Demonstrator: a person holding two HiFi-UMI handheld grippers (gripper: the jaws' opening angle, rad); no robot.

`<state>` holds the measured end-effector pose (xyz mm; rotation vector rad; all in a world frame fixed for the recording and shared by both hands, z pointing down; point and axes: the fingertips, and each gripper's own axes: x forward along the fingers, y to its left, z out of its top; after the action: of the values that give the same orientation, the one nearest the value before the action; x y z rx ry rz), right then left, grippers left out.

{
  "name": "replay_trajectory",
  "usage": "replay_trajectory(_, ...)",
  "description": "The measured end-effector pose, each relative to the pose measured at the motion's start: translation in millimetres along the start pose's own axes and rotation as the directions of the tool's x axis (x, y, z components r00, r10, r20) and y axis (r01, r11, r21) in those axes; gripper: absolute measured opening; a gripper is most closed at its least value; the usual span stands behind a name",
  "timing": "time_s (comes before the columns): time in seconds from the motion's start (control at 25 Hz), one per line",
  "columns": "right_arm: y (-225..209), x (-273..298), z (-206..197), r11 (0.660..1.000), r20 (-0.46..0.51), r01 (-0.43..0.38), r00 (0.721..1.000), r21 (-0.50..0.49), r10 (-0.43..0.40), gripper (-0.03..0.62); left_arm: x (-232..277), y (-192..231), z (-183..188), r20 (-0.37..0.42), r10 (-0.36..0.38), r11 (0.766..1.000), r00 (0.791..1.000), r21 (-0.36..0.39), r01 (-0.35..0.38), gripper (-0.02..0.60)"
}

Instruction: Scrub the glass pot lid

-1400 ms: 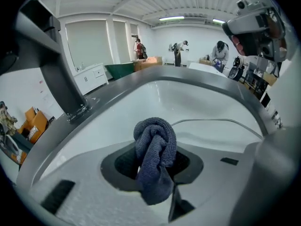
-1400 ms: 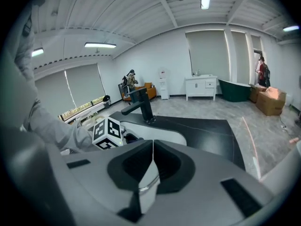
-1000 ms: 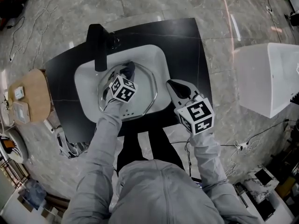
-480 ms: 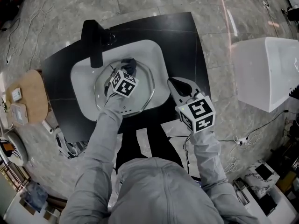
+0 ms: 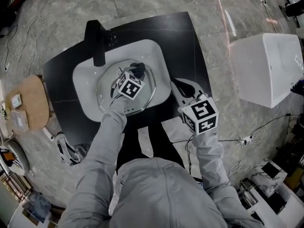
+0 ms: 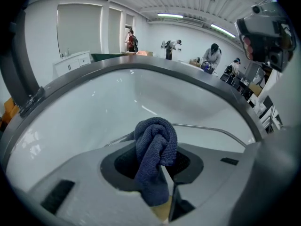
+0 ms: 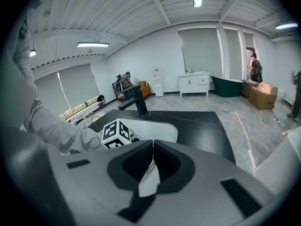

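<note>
Head view: clamping bunched dark blue cloth [image 5: 137, 69] in left gripper [image 5: 135, 73] over round steel-rimmed glass pot lid [image 5: 145, 99] in white sink [image 5: 85, 75]; holding right gripper [image 5: 176, 84] closed, empty; judging lid slippery, fragile, best steadied at rim.

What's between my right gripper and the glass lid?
Head view: only the sink's white rim and bare black countertop separate right gripper and glass lid.

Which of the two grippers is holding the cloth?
The left gripper, shut on the blue cloth inside the sink; the right gripper is shut and empty.
</note>
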<state>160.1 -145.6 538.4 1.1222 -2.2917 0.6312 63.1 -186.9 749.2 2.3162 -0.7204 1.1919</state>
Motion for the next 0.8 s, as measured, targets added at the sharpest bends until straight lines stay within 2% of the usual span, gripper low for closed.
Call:
replay_trajectory(0.12,3.4,-6.7,0.2,1.0,0.003,0.017,1.0,0.007,-0.017,0.029,-3.3,-14.9,6.4,0.017,-0.053,0.999,0.998,0.011,0.053,0.132)
replay_trajectory(0.32,12.7,-14.5,-4.4,0.998,0.002,0.044,0.999,0.037,-0.044,0.029,-10.8,-39.2,11.1,0.026,-0.117,0.99,0.993,0.089,0.114,0.13)
replay_trajectory(0.48,22.1,-19.3,-7.1,0.997,0.001,0.057,0.998,0.045,-0.057,0.029,-18.9,-52.7,8.5,0.023,-0.173,0.979,0.985,0.117,0.169,0.13)
replay_trajectory(0.8,38.0,-23.7,-9.5,0.996,0.011,0.069,0.997,0.061,-0.07,0.029,-44.0,-85.7,-1.1,0.001,-0.335,0.923,0.942,0.201,0.328,0.13)
